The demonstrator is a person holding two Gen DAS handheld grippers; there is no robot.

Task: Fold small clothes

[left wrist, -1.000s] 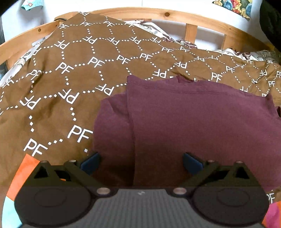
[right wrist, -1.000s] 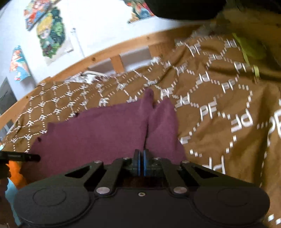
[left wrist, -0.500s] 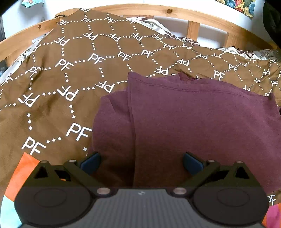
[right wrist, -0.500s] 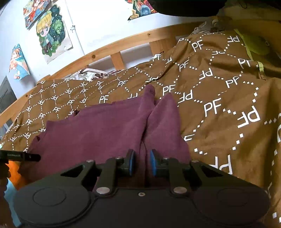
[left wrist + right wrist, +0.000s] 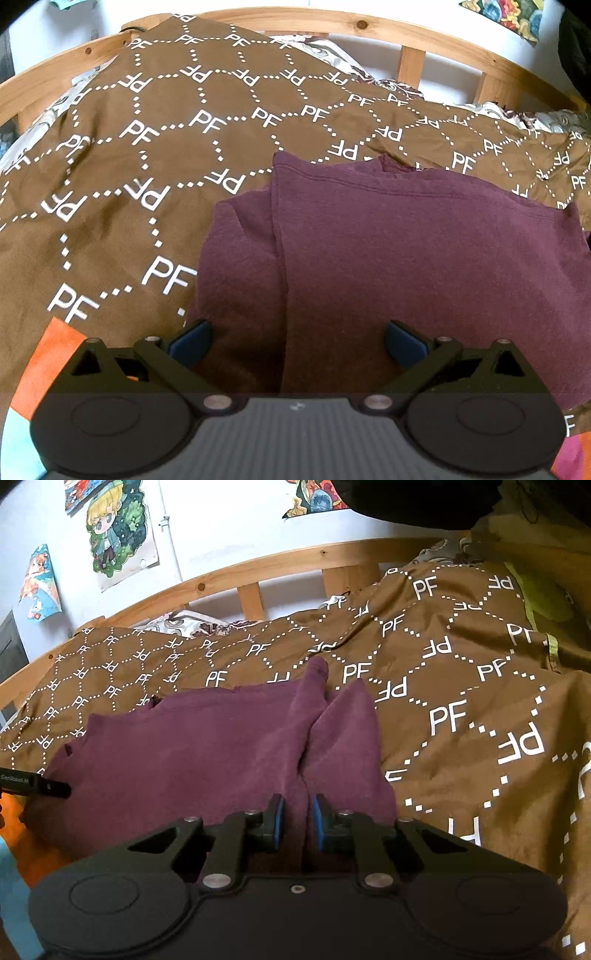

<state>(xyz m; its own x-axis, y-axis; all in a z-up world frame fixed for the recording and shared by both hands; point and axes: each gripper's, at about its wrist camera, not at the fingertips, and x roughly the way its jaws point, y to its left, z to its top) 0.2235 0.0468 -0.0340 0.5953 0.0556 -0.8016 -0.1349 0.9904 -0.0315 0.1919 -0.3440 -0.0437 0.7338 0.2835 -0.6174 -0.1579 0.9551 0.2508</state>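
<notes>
Both of your grippers sit at the near edge of the maroon garment point(image 5: 406, 266), which lies partly folded on the brown PF-print bedspread point(image 5: 122, 206) inside the wooden bed frame point(image 5: 258, 568). Your left gripper point(image 5: 297, 341) has its jaws spread wide over a fold line in the cloth. Your right gripper point(image 5: 297, 821) has its jaws a little apart, a raised ridge of the garment between them, not pinched.

Maroon shirt point(image 5: 406, 258) partly folded, flat on bed, side flap doubled.
</notes>
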